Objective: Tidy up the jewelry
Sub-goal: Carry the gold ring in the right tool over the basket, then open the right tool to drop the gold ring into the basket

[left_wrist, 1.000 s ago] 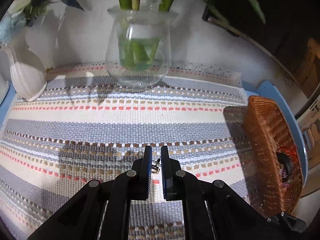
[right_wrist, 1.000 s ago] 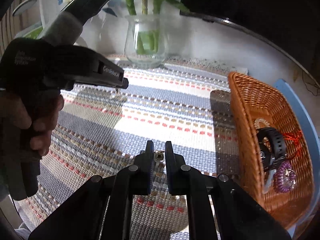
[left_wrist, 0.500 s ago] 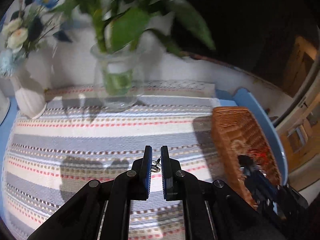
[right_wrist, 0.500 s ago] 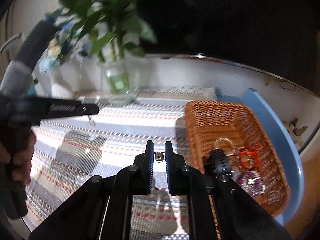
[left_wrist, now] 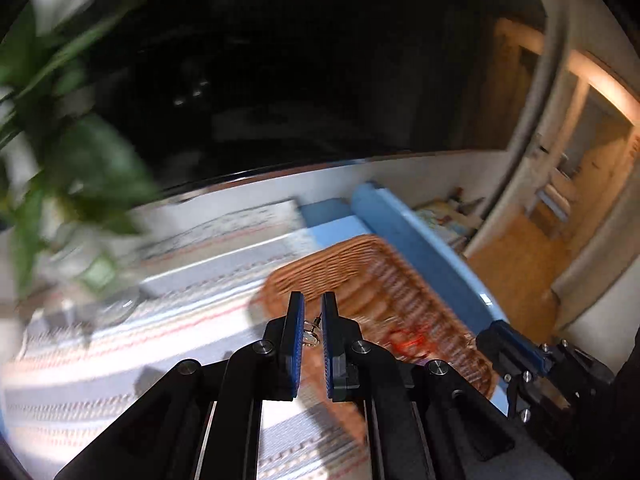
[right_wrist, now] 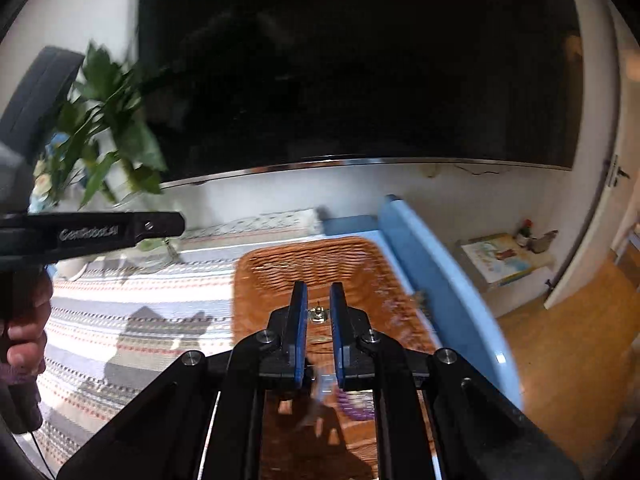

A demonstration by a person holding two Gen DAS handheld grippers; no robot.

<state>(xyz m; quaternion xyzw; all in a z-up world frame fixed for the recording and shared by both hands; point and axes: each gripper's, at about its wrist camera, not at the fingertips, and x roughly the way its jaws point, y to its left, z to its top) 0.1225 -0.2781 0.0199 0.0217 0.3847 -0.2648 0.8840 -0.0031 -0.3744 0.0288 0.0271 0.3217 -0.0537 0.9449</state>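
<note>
My left gripper [left_wrist: 309, 305] is shut on a small silver earring [left_wrist: 311, 331] and holds it in the air near the left rim of the brown wicker basket [left_wrist: 320, 266]. My right gripper [right_wrist: 319, 295] is shut on a small gold earring [right_wrist: 317, 314] and holds it above the wicker basket [right_wrist: 304, 258]. The right gripper's fingers [left_wrist: 516, 348] show at the lower right of the left wrist view, over the basket. The left gripper's finger [right_wrist: 152, 226] reaches in from the left of the right wrist view. A red bracelet [left_wrist: 408, 338] lies in the basket, blurred.
A striped woven mat [right_wrist: 132, 320] covers the blue table [right_wrist: 436, 276]. A glass vase with green stems [left_wrist: 96, 280] stands at the back left. A dark screen [right_wrist: 360, 60] hangs on the wall behind. A low stand with books [right_wrist: 500, 262] is on the wooden floor to the right.
Both grippers have lifted and swung right toward the basket, each still holding its earring. The right gripper is now over the basket; the vase has slid to the left edge of both views.
</note>
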